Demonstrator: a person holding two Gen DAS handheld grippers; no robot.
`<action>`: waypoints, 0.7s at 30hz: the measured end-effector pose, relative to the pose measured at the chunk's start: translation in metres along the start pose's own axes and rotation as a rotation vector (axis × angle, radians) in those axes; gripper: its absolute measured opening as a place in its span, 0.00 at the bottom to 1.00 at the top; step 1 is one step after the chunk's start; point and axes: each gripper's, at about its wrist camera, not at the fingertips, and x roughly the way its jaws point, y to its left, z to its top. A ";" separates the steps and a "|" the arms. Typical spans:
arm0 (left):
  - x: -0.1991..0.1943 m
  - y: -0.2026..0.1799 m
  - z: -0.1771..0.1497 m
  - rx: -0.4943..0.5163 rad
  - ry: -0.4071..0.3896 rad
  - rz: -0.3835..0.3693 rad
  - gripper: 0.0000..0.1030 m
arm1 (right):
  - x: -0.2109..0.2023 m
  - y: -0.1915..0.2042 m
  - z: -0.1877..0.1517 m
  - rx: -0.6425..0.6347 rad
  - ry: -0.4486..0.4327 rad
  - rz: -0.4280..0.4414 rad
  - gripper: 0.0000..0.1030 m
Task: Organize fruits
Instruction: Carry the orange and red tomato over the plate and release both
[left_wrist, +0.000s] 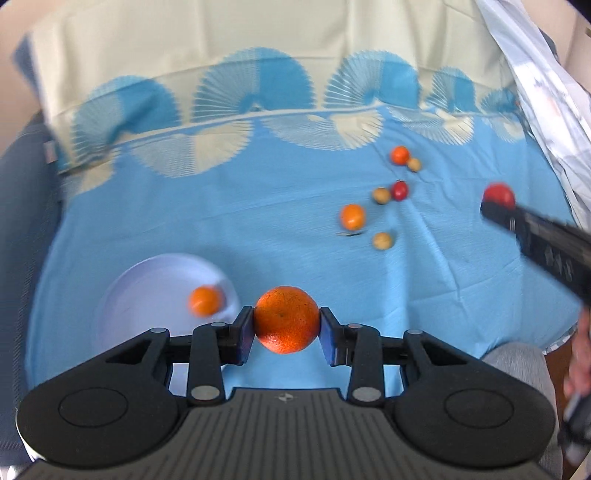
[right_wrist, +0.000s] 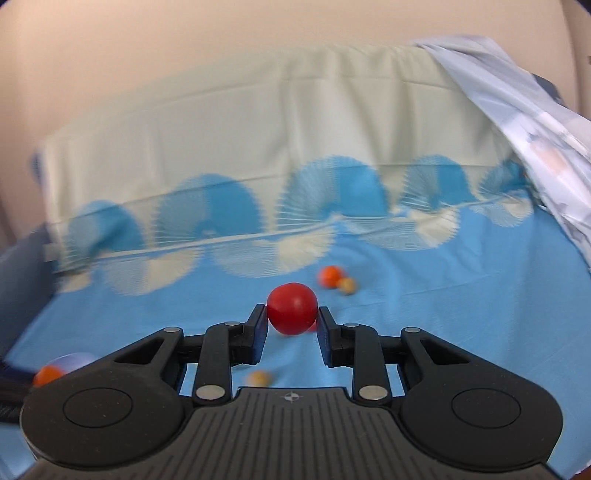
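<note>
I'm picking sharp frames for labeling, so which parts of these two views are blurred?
Left wrist view: the round orange fruit in the left claw is sharp, the background smeared. Right wrist view: the round red fruit is sharp, the blue patterned cloth streaked.

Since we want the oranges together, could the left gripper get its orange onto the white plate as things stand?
Probably yes: the left gripper is shut on the large orange, the white plate lies just left of it, and only one small orange sits there.

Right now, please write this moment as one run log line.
left gripper: shut on orange | right gripper: shut on red fruit | white plate: one small orange | blue cloth: fruits loose
</note>
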 end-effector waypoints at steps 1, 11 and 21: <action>-0.010 0.008 -0.006 -0.014 0.001 0.010 0.40 | -0.010 0.012 -0.003 -0.005 0.015 0.040 0.29; -0.096 0.087 -0.082 -0.176 -0.041 0.114 0.39 | -0.088 0.123 -0.035 -0.100 0.098 0.303 0.29; -0.146 0.132 -0.135 -0.300 -0.104 0.114 0.39 | -0.132 0.182 -0.055 -0.229 0.118 0.363 0.29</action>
